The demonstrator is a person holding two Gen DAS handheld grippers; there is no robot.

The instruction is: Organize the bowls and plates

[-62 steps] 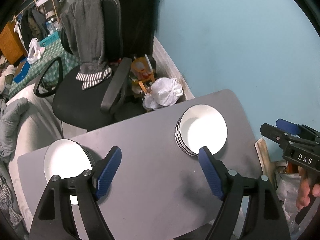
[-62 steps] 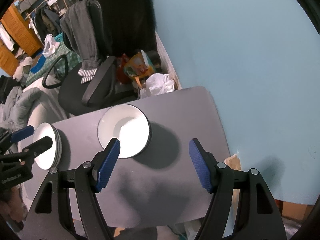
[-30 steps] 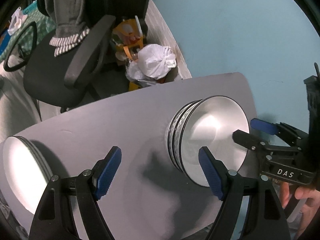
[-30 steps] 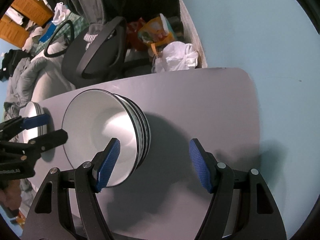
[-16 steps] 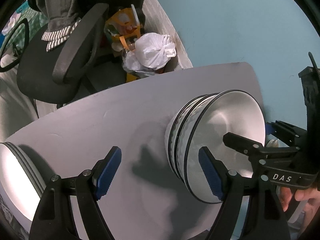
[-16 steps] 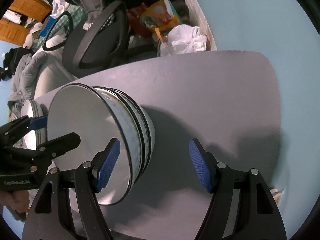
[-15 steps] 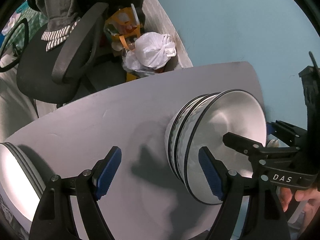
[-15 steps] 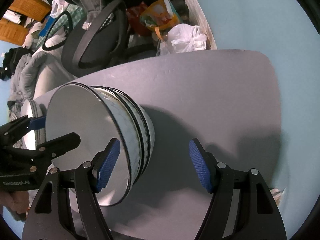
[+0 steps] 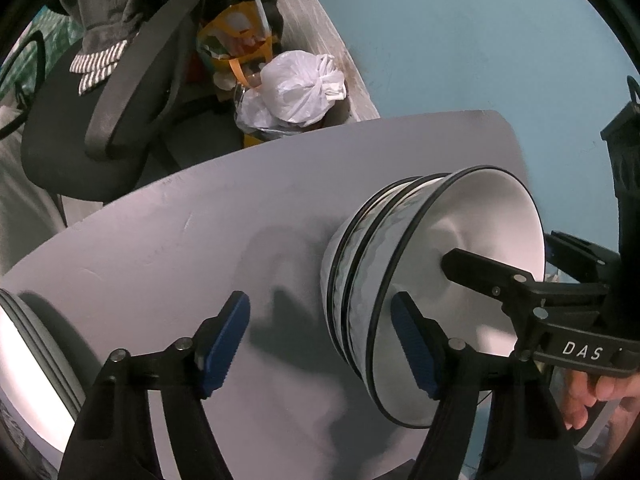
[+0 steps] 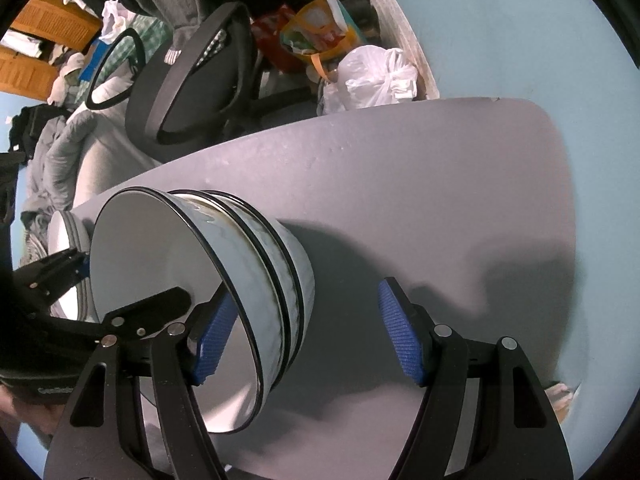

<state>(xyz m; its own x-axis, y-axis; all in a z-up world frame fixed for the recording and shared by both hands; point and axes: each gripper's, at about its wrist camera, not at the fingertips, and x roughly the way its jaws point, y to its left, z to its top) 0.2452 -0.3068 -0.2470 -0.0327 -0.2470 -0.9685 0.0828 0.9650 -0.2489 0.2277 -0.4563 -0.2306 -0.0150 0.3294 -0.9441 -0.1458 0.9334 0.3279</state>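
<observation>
1. White glazed bowls [image 9: 404,288], black-rimmed and nested in a stack, stand on the grey table [image 9: 224,216]; plates [image 9: 24,364] lie well apart at its edge.
2. Left gripper [image 9: 320,340] is closing, empty, its right pad just beside the top rim.
3. Right gripper [image 10: 304,328] is spread, apparently straddling that rim; contact is unclear.
4. Stiff, slippery, breakable: pinch the rim wall.

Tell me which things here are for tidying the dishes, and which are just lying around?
For the job:
- stack of bowls
- stack of plates
- left gripper, closing, nothing between its fingers
- right gripper, open
- grey table

Just lying about:
- white plastic bag
- yellow bag
- office chair
</observation>
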